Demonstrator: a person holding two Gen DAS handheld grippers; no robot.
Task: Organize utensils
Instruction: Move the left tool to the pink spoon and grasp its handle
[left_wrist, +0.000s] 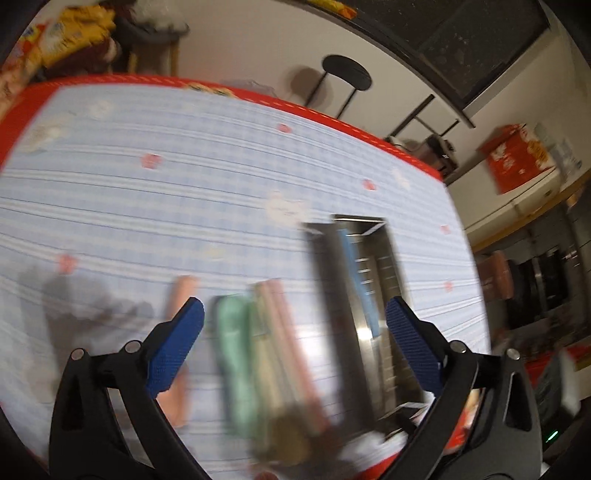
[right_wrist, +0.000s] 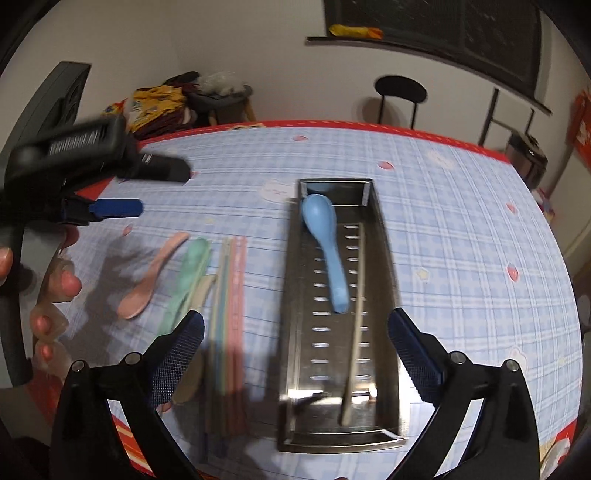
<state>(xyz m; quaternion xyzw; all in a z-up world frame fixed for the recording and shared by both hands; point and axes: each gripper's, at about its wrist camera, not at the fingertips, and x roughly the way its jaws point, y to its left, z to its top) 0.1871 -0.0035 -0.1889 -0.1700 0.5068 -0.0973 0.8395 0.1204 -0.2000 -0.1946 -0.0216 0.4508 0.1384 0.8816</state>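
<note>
A steel slotted tray (right_wrist: 384, 280) lies on the table and holds a blue spoon (right_wrist: 327, 245) and a beige chopstick (right_wrist: 356, 321). Left of it lie a pink spoon (right_wrist: 151, 275), a green spoon (right_wrist: 186, 280), a beige spoon (right_wrist: 201, 291) and a bundle of pastel chopsticks (right_wrist: 231, 325). My right gripper (right_wrist: 295, 354) is open and empty above the tray's near end. My left gripper (left_wrist: 293, 347) is open and empty above the blurred green spoon (left_wrist: 234, 354) and chopsticks (left_wrist: 284, 343). The left gripper also shows in the right wrist view (right_wrist: 122, 192).
The table carries a blue checked cloth (right_wrist: 461, 240) with a red edge. A black stool (right_wrist: 400, 92) stands beyond the far edge. A heap of bags and cloth (right_wrist: 159, 103) sits at the far left. The left wrist view is motion-blurred.
</note>
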